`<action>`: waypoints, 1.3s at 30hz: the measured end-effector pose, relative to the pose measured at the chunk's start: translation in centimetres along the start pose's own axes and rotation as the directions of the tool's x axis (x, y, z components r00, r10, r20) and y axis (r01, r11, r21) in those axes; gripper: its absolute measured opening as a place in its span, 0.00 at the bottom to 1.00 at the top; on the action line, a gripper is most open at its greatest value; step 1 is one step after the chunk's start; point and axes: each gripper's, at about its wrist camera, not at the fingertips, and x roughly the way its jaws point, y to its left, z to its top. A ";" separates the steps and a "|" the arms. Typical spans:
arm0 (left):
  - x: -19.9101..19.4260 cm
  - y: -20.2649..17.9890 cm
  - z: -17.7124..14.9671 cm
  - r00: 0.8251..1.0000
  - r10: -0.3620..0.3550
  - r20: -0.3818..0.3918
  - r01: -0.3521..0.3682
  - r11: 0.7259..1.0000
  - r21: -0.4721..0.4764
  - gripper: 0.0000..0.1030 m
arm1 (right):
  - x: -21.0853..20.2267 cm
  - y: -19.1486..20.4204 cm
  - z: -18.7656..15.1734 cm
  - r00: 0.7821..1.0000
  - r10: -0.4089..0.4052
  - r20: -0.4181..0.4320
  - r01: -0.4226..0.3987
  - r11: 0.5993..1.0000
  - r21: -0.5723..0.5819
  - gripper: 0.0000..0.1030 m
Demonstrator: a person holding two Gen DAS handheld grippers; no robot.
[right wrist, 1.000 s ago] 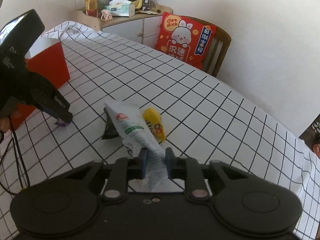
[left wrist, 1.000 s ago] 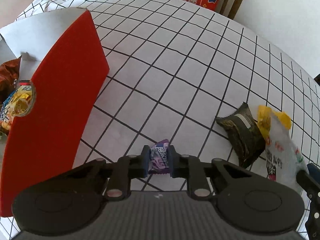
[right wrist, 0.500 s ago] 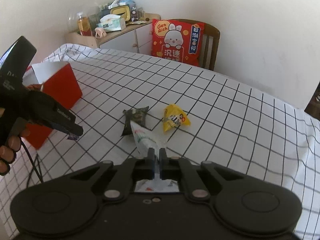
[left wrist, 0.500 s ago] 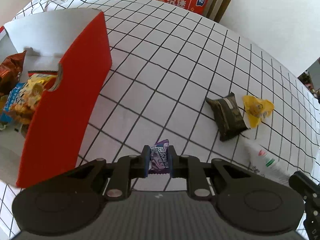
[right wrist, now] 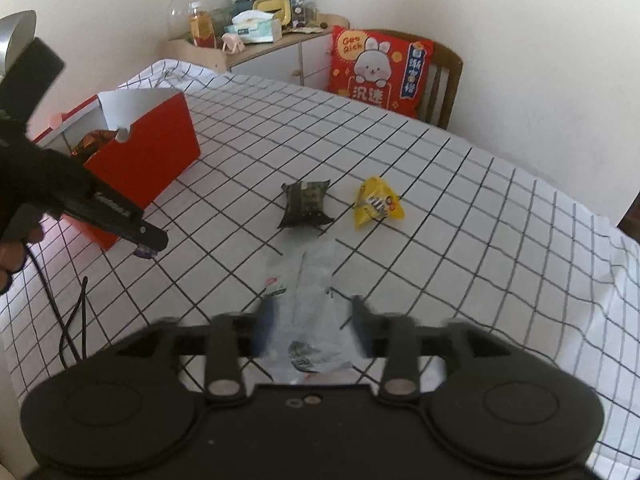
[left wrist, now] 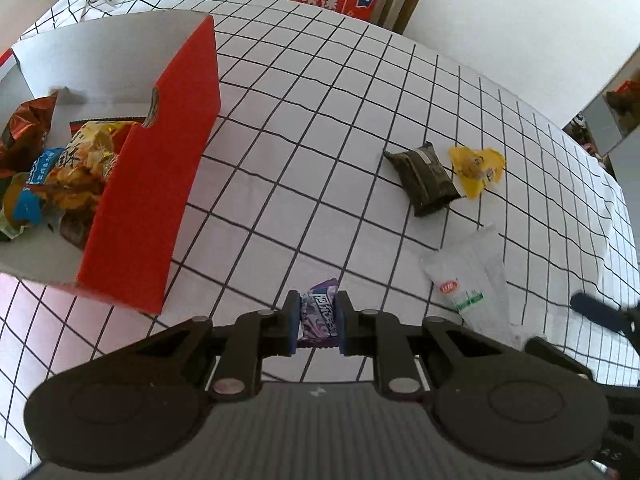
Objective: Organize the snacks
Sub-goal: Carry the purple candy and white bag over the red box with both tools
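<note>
Left gripper (left wrist: 318, 322) pinches the purple candy (left wrist: 319, 316); right gripper (right wrist: 312, 324) jaws opening around the clear packet (right wrist: 308, 300).

Left wrist view alone shows inside the red box (left wrist: 152, 184) at 9 o'clock: several snack bags (left wrist: 60, 168) piled within. Right wrist view alone shows the cabinet (right wrist: 256, 44) and the rabbit cushion (right wrist: 380, 68) whole at 12 o'clock, plus a hand (right wrist: 12, 248) on the left gripper's handle. Dark packet (right wrist: 306, 204) and yellow packet (right wrist: 376, 204) lie near each other on the checked cloth (right wrist: 480, 220). The clear packet lies between the right fingers, pads apart from it. Half a second ago those fingers were clamped on it, and less of the box interior showed.
</note>
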 end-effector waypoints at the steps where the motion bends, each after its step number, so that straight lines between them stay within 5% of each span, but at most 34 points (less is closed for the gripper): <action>1: -0.2 0.1 -0.2 1.000 -0.002 0.003 0.002 1.000 0.004 0.17 | 0.5 0.1 0.0 1.000 0.004 -0.002 -0.004 1.000 0.003 0.74; 9: -1.2 1.1 -1.3 1.000 -0.015 0.003 0.015 1.000 0.002 0.17 | 5.7 0.3 -0.6 0.992 -0.003 -0.126 0.008 0.999 0.034 0.72; 23: -2.4 3.3 -1.5 0.999 -0.035 0.013 0.036 0.999 -0.018 0.17 | 5.0 1.2 -0.4 0.994 -0.011 -0.110 0.020 0.996 0.081 0.24; 39: -8.1 6.7 -2.9 0.992 -0.103 0.073 0.102 0.995 0.024 0.17 | -2.4 6.3 1.3 0.998 0.053 0.015 -0.055 0.980 0.189 0.24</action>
